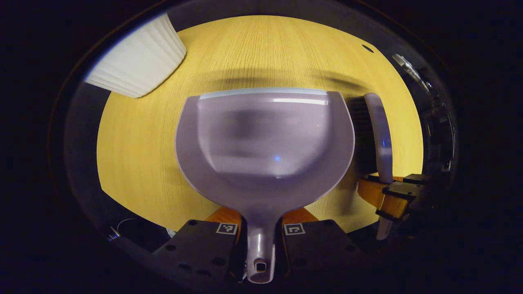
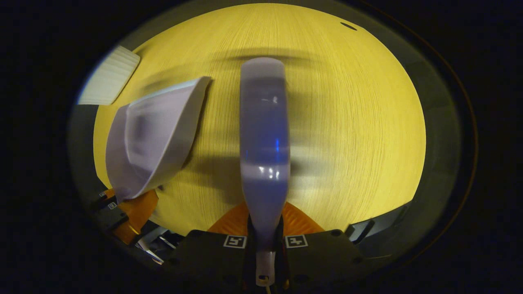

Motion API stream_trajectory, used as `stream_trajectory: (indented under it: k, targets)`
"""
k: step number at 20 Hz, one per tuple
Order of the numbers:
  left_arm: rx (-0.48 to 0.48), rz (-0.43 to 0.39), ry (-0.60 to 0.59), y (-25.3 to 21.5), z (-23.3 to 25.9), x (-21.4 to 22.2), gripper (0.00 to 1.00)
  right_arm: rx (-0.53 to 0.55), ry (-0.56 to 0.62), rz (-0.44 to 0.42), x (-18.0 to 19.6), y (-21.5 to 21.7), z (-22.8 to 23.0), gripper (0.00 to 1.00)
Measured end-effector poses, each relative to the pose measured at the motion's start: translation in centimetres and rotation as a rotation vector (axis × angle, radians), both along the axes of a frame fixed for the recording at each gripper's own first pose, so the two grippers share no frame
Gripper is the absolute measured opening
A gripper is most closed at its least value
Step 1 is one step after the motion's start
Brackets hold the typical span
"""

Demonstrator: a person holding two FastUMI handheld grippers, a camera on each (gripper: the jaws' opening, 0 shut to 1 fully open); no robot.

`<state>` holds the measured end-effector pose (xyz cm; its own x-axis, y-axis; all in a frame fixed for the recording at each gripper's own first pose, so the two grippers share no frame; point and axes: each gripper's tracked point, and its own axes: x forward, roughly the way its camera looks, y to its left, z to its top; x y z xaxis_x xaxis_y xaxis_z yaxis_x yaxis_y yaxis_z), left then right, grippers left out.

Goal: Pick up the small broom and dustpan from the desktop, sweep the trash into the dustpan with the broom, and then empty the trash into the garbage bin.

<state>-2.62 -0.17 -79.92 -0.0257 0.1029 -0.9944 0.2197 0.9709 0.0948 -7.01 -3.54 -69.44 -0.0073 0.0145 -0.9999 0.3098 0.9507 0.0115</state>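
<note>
Left gripper view: left gripper (image 1: 260,237) closed tight on the dustpan (image 1: 265,143) handle, both fingers (image 1: 204,241) pressing it. Dustpan up over the yellow desk (image 1: 139,163), pale grey, smooth, looks empty inside. White ribbed bin (image 1: 139,57) far left. Broom (image 1: 378,134) just right of the pan.

Right gripper view: right gripper (image 2: 265,241) squeezing the broom (image 2: 264,134) handle. Dustpan (image 2: 151,134) to the left. No trash seen on the desk (image 2: 359,122). Picking up done; probably sweeping and dumping left, hard to tell.
</note>
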Motion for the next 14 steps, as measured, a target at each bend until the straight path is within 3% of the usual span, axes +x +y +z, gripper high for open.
stream_trajectory:
  k: [9,10,11,14]
  targets:
    - [0.033,-0.011,0.077,0.7,-1.0,-0.8,0.27,-0.008,0.058,-0.008,-1.1,0.3,-0.5,0.24]
    - [0.036,-0.015,0.079,0.7,-0.9,-0.7,0.25,-0.014,0.064,-0.001,-1.1,0.1,-0.4,0.18]
    - [0.042,-0.020,0.095,0.8,-0.9,-0.9,0.28,-0.020,0.069,0.000,-1.1,0.1,-0.3,0.25]
    - [0.028,-0.026,0.143,0.8,-0.9,-0.9,0.29,-0.051,0.076,0.010,-0.4,-0.1,-0.3,0.25]
